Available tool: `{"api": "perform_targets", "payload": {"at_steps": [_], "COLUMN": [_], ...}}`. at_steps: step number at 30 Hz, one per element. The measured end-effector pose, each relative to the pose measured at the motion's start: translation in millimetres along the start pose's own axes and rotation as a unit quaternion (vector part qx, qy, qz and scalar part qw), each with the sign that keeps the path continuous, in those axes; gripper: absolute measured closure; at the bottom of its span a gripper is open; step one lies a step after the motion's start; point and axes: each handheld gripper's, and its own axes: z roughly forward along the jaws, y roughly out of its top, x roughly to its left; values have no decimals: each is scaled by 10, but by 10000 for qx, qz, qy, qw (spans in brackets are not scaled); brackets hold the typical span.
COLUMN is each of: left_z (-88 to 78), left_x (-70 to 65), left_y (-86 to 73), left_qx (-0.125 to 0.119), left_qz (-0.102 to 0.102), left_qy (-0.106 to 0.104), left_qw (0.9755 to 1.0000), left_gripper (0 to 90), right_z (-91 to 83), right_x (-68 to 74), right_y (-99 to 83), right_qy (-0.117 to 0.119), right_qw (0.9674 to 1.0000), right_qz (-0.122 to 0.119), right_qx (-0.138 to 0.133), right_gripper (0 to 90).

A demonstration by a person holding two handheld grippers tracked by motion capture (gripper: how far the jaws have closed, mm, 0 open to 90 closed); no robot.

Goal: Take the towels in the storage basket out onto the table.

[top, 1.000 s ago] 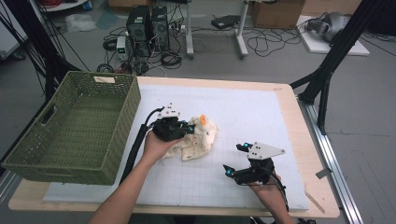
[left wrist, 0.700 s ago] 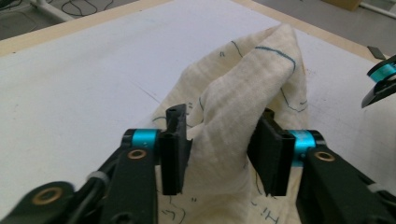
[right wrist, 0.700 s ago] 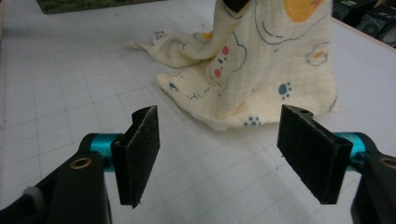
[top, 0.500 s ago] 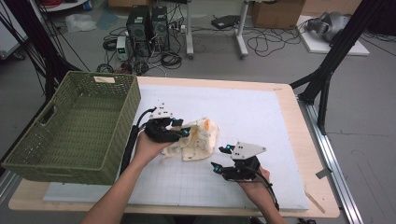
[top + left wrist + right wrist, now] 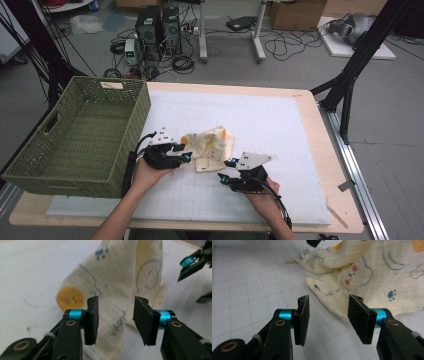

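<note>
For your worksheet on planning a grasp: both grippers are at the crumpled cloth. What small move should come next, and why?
Probably ease both grippers forward so cloth sits between the pads, then close. The left gripper has cloth in its open gap, unpinched; its jaws have just been closing. The right gripper, jaws also just closing, sits at the cloth's near edge with the hem just ahead of its pads.

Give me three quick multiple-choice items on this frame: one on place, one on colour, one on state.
1. Where is the basket?
A. left of the cloth
B. right of the cloth
C. on the floor

2. What is the cloth's base colour?
A. navy
B. cream
C. red

3. The left hand-held gripper is:
A. clamped on the cloth
B. open, cloth between its pads
C. inside the basket

Key: 1 A, the high view shows it at the table's left end. 2 B, pale cream with printed animals. 3 B, its gripper view shows clear gaps beside both pads.
</note>
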Motion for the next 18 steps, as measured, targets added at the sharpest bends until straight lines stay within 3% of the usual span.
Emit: {"api": "perform_targets", "payload": {"at_steps": [4,11,18], "left_z": [20,164,204], "left_x": [-4,7,-8], "left_y": [-80,-165,-169], "left_qx": [118,722,678], "left_qz": [20,99,148], "left_qy": [-1,28,52], "left_qw": [9999,9973,9976], "left_gripper": [628,706,844], "right_z": [120,292,447], "right_x": [28,60,44], "right_y": [20,55,59], "right_qy": [65,151,150], "right_qw": [10000,9998,9991], "right_qz": [-31,-15,38], "right_qx": [45,155,389], "right_gripper": [537,575,650]}}
